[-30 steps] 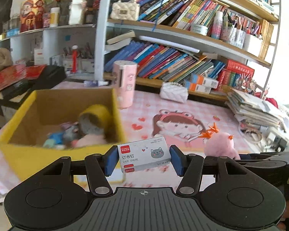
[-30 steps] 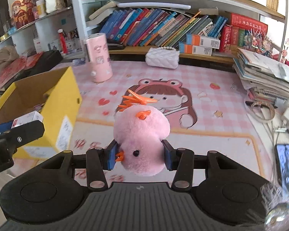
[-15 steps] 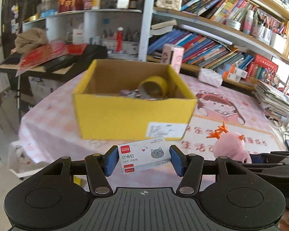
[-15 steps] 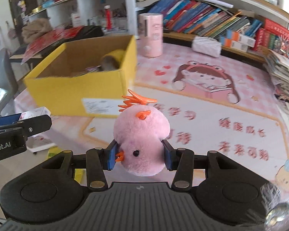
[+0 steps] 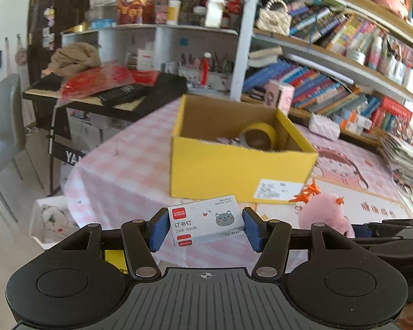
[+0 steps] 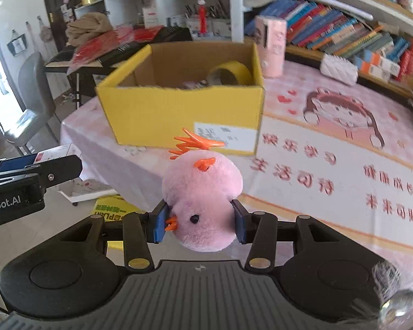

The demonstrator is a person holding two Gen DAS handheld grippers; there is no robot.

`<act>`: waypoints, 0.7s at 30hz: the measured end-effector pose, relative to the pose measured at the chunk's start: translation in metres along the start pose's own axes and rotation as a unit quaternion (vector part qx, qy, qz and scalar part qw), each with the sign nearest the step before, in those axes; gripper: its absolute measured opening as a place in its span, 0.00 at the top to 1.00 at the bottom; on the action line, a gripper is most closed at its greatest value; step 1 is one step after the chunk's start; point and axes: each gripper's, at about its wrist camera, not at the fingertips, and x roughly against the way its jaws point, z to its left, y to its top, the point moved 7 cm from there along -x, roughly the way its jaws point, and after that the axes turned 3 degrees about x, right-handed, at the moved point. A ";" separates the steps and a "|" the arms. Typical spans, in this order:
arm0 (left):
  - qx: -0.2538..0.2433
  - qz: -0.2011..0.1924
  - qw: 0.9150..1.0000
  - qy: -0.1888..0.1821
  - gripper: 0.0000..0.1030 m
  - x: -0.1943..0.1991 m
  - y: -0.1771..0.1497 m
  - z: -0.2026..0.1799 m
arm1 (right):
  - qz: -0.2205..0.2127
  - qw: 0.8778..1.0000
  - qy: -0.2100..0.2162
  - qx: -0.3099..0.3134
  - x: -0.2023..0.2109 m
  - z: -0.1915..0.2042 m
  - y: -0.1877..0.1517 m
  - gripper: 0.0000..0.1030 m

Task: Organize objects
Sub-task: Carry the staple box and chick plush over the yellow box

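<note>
Now left tool (image 5: 206, 229) grips staple box (image 5: 206, 220), right tool (image 6: 199, 221) pink chick (image 6: 202, 198).

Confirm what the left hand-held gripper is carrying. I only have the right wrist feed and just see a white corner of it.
Observer: The left hand-held gripper is shut on a small white staple box with a grey cat face printed on it.
Operator: Is it squarely held?
Observer: Mostly; the blue pads press on its two short ends, with the box tilted slightly.
Operator: Anything left of the yellow box that I can't see?
Observer: The left wrist view shows the yellow box near the tablecloth's left edge, and a white bin on the floor below that edge.
</note>
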 end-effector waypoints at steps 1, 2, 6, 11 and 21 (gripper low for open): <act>0.002 -0.002 1.000 0.001 0.45 0.001 0.001 0.002 | -0.004 1.000 -0.001 0.001 0.001 0.001 0.003 0.57; 0.003 -0.003 1.000 0.001 0.45 0.002 0.001 0.005 | -0.007 1.000 -0.001 0.002 0.002 0.004 0.005 0.57; 0.008 -0.006 1.000 0.000 0.45 0.005 0.001 0.010 | -0.005 1.000 -0.001 0.005 0.005 0.010 0.003 0.57; 0.008 -0.013 1.000 -0.005 0.45 0.008 0.003 0.013 | -0.001 1.000 -0.003 0.000 0.009 0.015 -0.002 0.57; 0.017 -0.004 1.000 -0.011 0.45 0.005 0.001 0.016 | 0.007 1.000 -0.013 -0.008 0.008 0.012 -0.003 0.57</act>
